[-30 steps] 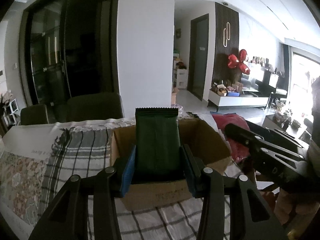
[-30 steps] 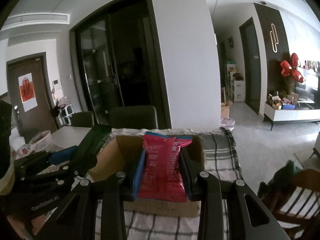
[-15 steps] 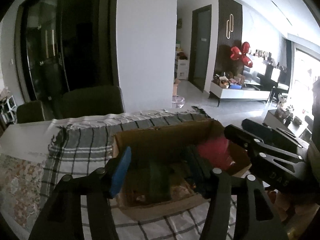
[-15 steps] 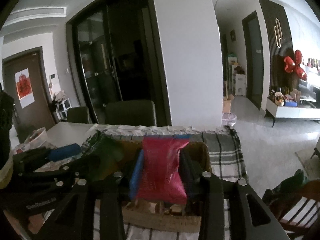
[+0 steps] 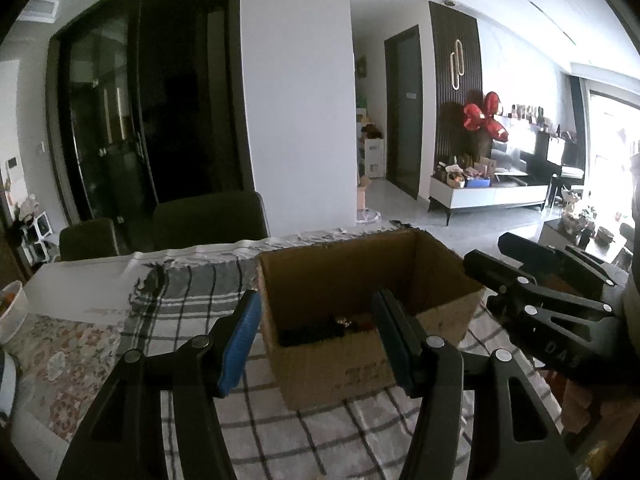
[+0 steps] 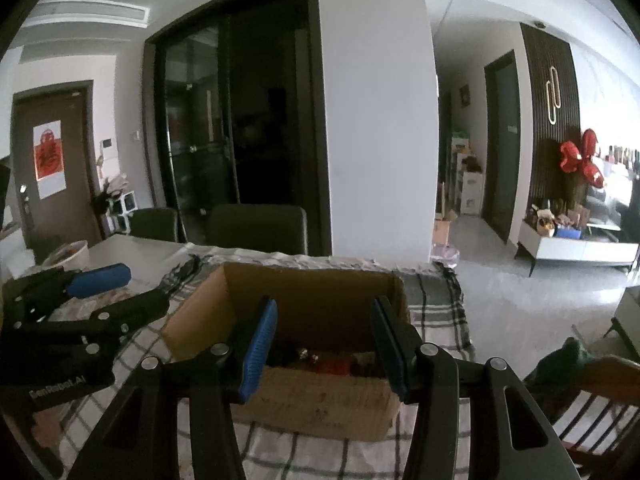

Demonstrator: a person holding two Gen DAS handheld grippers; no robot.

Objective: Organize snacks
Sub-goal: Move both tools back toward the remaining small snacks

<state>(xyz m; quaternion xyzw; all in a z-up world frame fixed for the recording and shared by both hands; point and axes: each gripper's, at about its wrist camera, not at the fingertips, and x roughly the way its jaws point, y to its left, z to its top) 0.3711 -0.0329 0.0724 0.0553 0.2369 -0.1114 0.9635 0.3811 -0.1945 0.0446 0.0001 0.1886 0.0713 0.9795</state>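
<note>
The snacks [image 6: 320,358] are seen lying at the bottom of the cardboard box [image 5: 332,364], which is set on the checked cloth [image 5: 192,300] covering the desk [image 5: 80,280]. Dark and red wrappers can be made out inside the box, though the interior is dim and the individual packets cannot be told apart with certainty.

Just in front of the box's near wall, the left gripper [image 5: 316,336] is held with its blue pads apart and nothing between them. The right gripper [image 6: 322,340] is held the same way on its side of the box, released and empty; its jaws have just been opening, as have the left's, and no packet is left between either pair.

The drop into the box is judged to be finished, so the step in hand is taken to be a clean withdrawal. It would best be done by lifting both grippers clear of the box's rim before they are swung away, so that the light cardboard is not caught and dragged across the cloth. The jaws should be kept spread until the rim is cleared. Since the two grippers are close together beside the box, they would be better drawn back on separate sides than crossed.
</note>
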